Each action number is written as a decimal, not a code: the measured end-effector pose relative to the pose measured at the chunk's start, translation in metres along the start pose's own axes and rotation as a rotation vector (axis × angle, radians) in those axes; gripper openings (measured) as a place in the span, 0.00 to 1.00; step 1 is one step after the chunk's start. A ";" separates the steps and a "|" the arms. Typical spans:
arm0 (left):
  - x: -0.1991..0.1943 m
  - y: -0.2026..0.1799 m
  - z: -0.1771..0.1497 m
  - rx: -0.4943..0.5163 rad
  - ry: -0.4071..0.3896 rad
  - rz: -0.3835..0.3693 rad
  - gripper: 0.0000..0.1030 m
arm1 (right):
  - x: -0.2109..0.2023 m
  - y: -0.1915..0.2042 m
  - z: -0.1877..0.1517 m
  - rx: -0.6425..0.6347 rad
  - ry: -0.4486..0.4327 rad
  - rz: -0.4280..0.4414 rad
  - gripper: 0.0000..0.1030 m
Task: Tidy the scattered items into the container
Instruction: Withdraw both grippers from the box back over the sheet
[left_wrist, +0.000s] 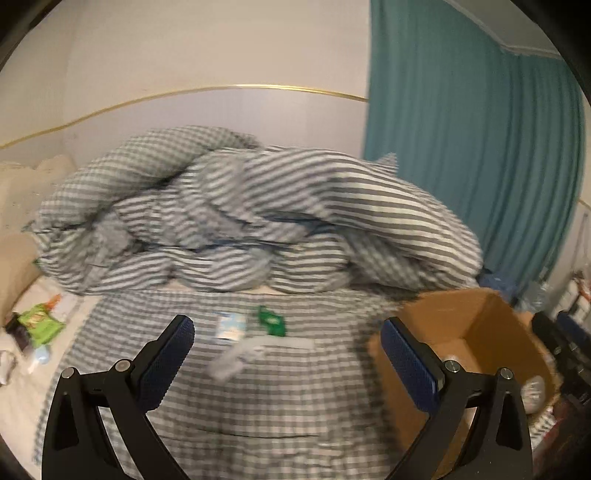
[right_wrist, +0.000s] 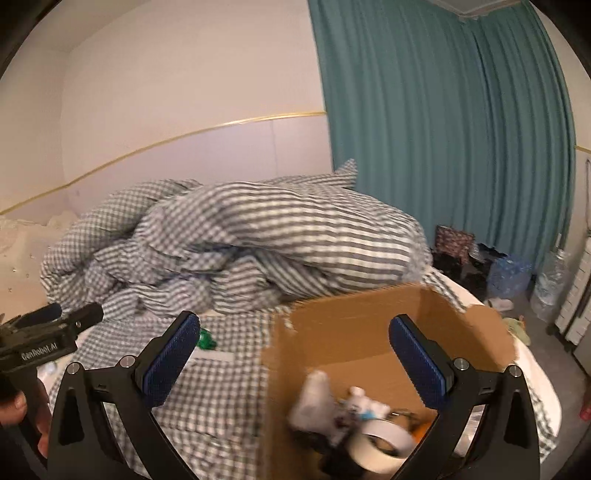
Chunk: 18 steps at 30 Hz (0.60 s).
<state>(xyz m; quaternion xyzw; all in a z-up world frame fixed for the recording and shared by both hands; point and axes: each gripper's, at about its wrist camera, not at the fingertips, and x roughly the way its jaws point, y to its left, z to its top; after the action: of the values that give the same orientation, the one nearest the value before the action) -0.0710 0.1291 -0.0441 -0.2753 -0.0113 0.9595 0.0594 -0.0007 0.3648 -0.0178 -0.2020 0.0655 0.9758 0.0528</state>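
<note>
1. Several things already in the cardboard box (right_wrist: 343, 325): a roll of tape (right_wrist: 384, 445), a white bottle (right_wrist: 314, 395), a small white toy (right_wrist: 364, 400) and more bits, too blurry to name.
2. Box sitting on the bed, at the right side, top open.
3. Still out on the checked sheet (left_wrist: 240, 398): a green packet (left_wrist: 271, 320), a pale blue card (left_wrist: 231, 325) just beside it, and a whitish strip (left_wrist: 231, 360) a bit nearer.
4. More left far off at the left edge of the bed: a green snack bag (left_wrist: 38, 325) and some small wrappers, too blurry to tell apart.
5. Left gripper (left_wrist: 286, 352) wide open, holding nothing, hanging above the sheet and aimed at the three small things.
6. Right gripper (right_wrist: 295, 350) wide open too, empty, up over the near edge of the box.
7. Behind it all: a big lump of striped blanket (left_wrist: 258, 214), then a teal curtain (left_wrist: 461, 147) and a pale wall.
8. Probably about half done: some in, at least five things left to pick up.
</note>
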 end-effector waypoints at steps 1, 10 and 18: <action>-0.001 0.012 0.000 -0.005 -0.001 0.017 1.00 | 0.002 0.008 0.001 -0.002 -0.001 0.009 1.00; -0.017 0.086 -0.002 -0.080 0.000 0.088 1.00 | 0.011 0.079 0.001 -0.071 -0.017 0.101 1.00; -0.029 0.126 0.000 -0.096 -0.015 0.133 1.00 | 0.018 0.122 -0.001 -0.109 -0.036 0.110 1.00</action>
<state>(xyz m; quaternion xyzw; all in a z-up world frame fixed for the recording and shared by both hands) -0.0606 0.0006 -0.0356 -0.2706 -0.0396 0.9617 -0.0176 -0.0322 0.2453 -0.0130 -0.1831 0.0223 0.9828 -0.0108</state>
